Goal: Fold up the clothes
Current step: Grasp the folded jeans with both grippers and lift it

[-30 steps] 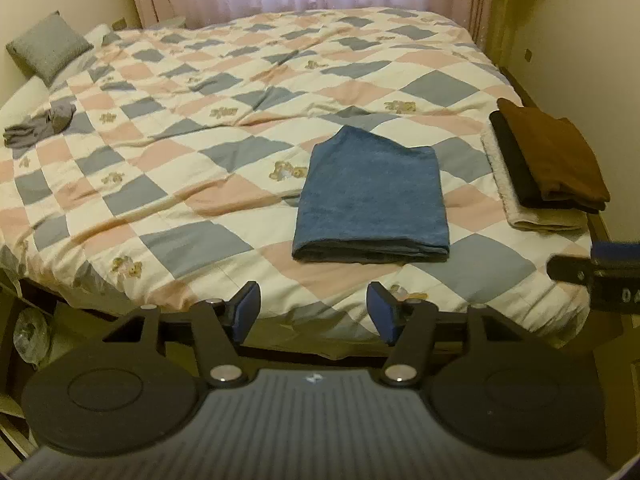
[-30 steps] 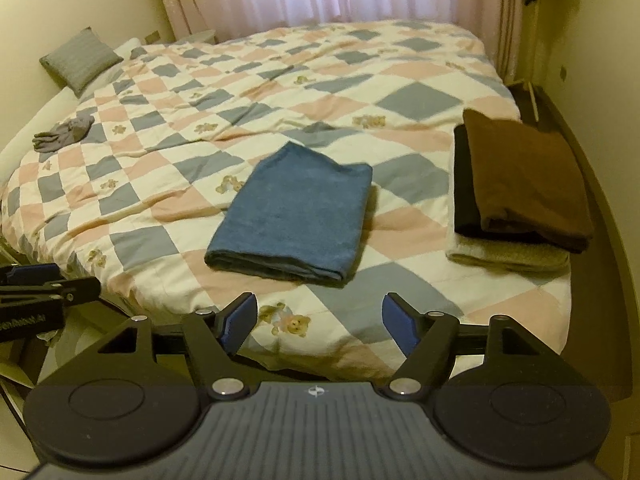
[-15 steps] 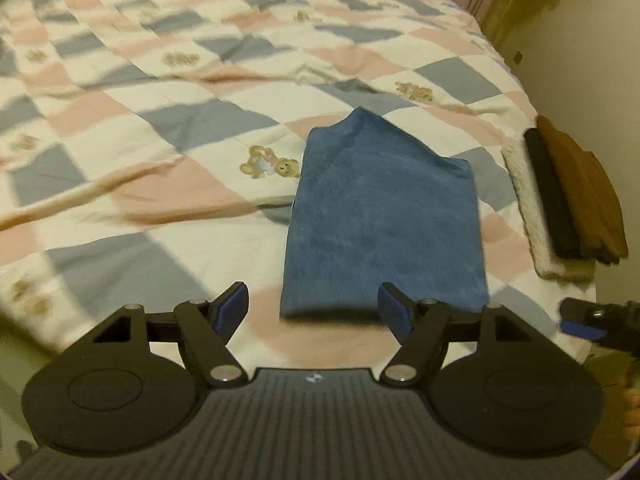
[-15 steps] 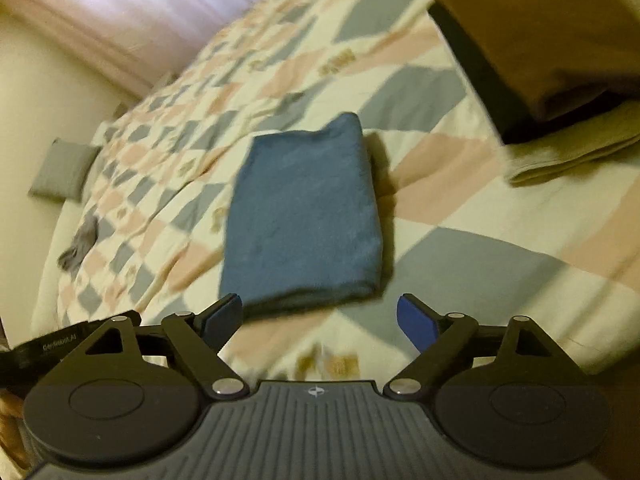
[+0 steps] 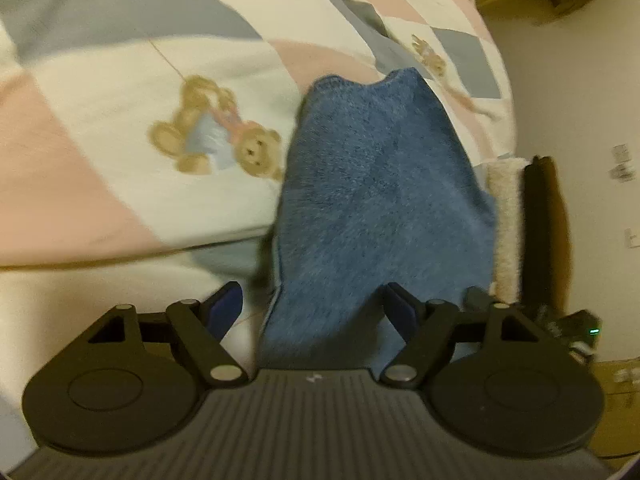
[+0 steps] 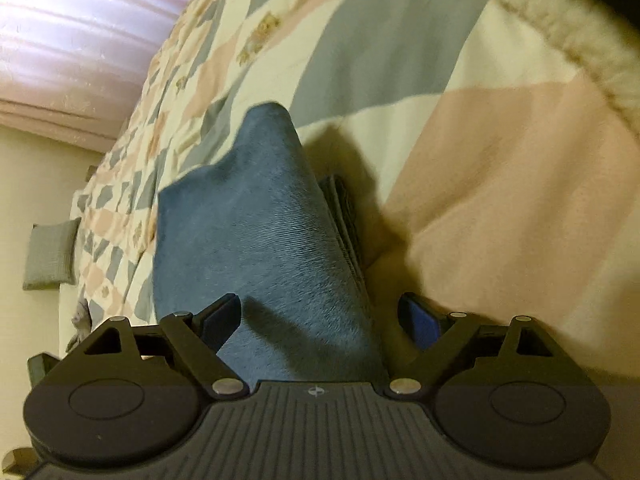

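The blue folded cloth (image 5: 380, 208) lies on the patchwork quilt (image 5: 100, 152) in the centre of both views, and its long axis runs straight away from the cameras toward the upper part of the frame. The left gripper (image 5: 316, 308) stands wide apart at the near short edge, its jaws on either side of the cloth's left corner, and holds nothing. The right gripper (image 6: 320, 318) is also spread wide and empty, and it straddles the right corner of the same edge (image 6: 288, 280), where the stacked layers show along the right side. So both claws are equally close, each at its own corner of the near edge, and the cloth already lies folded into a flat packet; whether one more fold or a transfer is meant, I cannot tell. At the right of the left view a stack of folded clothes (image 5: 536, 220) lies just beside the cloth, and its cream lower piece (image 6: 560, 28) curves across the upper right of the right view. Nothing lies between the jaws and the cloth.
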Demonstrator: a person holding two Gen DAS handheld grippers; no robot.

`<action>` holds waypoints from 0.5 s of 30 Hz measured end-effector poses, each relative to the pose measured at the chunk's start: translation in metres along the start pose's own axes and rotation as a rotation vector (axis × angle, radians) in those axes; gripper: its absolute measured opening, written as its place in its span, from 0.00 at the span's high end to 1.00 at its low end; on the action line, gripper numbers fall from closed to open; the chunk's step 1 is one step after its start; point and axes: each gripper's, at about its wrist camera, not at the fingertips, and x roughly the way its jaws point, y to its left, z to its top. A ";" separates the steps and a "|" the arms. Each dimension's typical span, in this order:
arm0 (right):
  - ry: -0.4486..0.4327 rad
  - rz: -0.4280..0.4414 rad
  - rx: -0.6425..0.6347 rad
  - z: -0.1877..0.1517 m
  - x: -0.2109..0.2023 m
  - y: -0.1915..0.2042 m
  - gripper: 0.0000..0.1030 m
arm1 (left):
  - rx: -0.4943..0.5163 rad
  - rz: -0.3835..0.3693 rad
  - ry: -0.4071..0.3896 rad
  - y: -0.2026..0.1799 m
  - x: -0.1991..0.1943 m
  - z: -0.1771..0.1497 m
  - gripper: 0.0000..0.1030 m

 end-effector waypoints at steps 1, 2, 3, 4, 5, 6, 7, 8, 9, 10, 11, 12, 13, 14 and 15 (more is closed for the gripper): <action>0.018 0.011 -0.009 0.002 0.005 -0.001 0.13 | -0.003 -0.027 0.007 0.002 0.005 0.002 0.30; 0.036 0.023 -0.017 0.004 0.010 -0.002 0.13 | -0.002 -0.046 0.014 0.002 0.009 0.004 0.35; 0.057 0.037 -0.021 0.006 0.015 -0.002 0.15 | 0.003 -0.062 0.020 0.002 0.012 0.006 0.39; 0.083 0.056 -0.019 0.008 0.020 -0.002 0.28 | 0.015 -0.064 0.025 0.001 0.013 0.007 0.39; 0.107 0.069 -0.011 0.011 0.024 -0.002 0.30 | 0.029 -0.058 0.030 0.000 0.012 0.008 0.43; 0.120 0.078 0.002 0.012 0.025 -0.003 0.35 | 0.037 -0.063 0.032 -0.001 0.010 0.009 0.46; 0.121 0.092 0.009 0.011 0.026 -0.004 0.43 | 0.040 -0.074 0.033 -0.001 0.005 0.009 0.50; 0.123 0.106 0.015 0.011 0.026 -0.005 0.46 | 0.045 -0.082 0.034 -0.001 0.002 0.010 0.51; 0.125 0.120 0.021 0.010 0.027 -0.007 0.52 | 0.049 -0.087 0.035 -0.001 -0.002 0.010 0.51; 0.127 0.134 0.028 0.010 0.028 -0.008 0.53 | 0.057 -0.083 0.040 -0.001 -0.002 0.011 0.49; 0.129 0.148 0.034 0.010 0.028 -0.010 0.53 | 0.064 -0.072 0.048 -0.001 0.002 0.013 0.47; 0.131 0.162 0.040 0.009 0.029 -0.011 0.48 | 0.067 -0.060 0.055 -0.001 0.006 0.014 0.46; 0.133 0.176 0.046 0.009 0.029 -0.012 0.40 | 0.070 -0.058 0.058 0.000 0.011 0.015 0.41; 0.135 0.190 0.053 0.008 0.030 -0.014 0.37 | 0.068 -0.066 0.055 0.002 0.016 0.017 0.39; 0.137 0.204 0.059 0.008 0.030 -0.015 0.37 | 0.063 -0.076 0.051 0.004 0.019 0.017 0.39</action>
